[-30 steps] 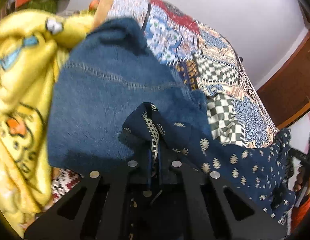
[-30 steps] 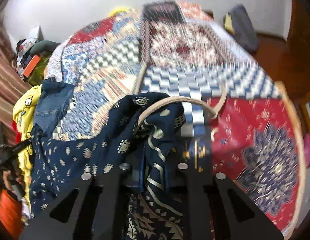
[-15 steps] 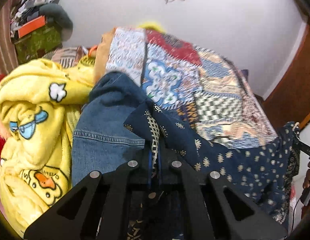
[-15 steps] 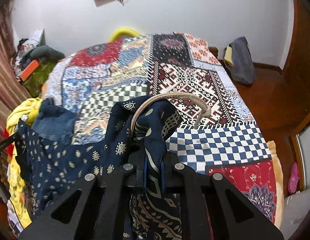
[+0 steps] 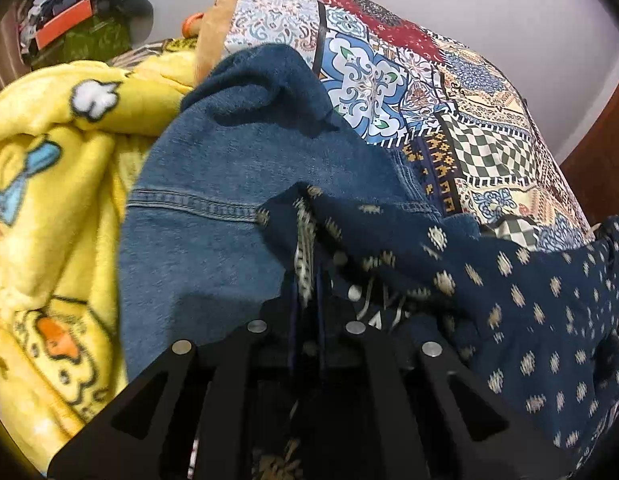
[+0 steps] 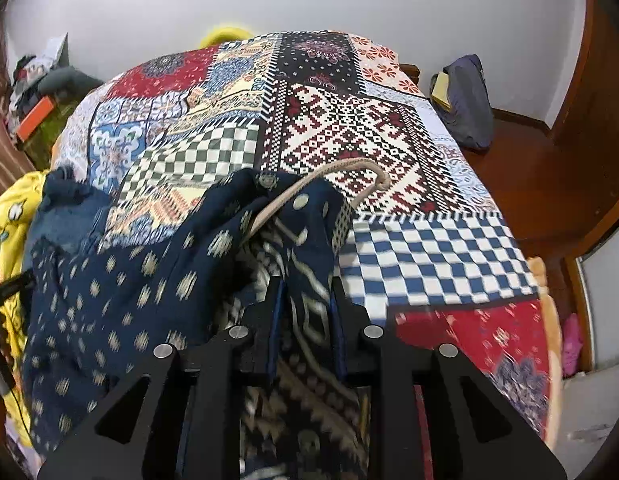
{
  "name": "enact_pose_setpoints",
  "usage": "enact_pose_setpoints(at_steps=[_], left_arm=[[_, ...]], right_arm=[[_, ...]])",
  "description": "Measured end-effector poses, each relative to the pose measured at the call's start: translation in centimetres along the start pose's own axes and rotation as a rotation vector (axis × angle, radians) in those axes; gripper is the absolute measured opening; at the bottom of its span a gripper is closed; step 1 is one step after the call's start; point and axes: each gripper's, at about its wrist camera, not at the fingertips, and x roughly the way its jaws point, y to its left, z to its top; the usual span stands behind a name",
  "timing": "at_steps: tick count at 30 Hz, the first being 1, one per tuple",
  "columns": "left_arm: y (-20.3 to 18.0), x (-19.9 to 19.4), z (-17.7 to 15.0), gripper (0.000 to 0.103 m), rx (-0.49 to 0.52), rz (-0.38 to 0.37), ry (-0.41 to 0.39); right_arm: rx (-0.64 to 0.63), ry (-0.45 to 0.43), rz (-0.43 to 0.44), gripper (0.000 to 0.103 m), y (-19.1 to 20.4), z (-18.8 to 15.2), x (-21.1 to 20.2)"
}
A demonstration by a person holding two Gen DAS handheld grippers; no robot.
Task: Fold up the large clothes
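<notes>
A navy garment with small cream motifs hangs stretched between my two grippers, above the near edge of the patchwork bed. My left gripper is shut on one top corner of it. My right gripper is shut on the other corner, where a beige drawstring loops out. The garment's lower part hangs out of sight below both views.
A pair of blue jeans lies at the bed's left edge beside a yellow cartoon blanket. Cluttered boxes stand at the far left. A dark bag sits on the wooden floor to the right.
Both grippers have kept hold of the garment. The left wrist view dropped closer to the jeans; the right view shows more of the bed's far end than a second ago.
</notes>
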Motion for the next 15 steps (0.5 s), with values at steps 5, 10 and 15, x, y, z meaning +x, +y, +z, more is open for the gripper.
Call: enact_pose_setpoints(at_steps=[5, 10, 15], left_arm=[[0.3, -3.6, -1.0, 0.049, 0.024, 0.049, 0.011], [0.6, -8.9, -2.7, 0.055, 0.044, 0.027, -0.030], [0.6, -14.3, -5.5, 0.071, 0.091, 0.024, -0.067]], right_arm=[[-0.004, 0.053, -0.008, 0.032, -0.5, -1.4, -3.3], [-0.019, 0.053, -0.002, 0.041, -0.8, -3.7, -8.0], [-0.076, 0.009, -0.009, 0.051, -0.7, -6.4, -13.4]])
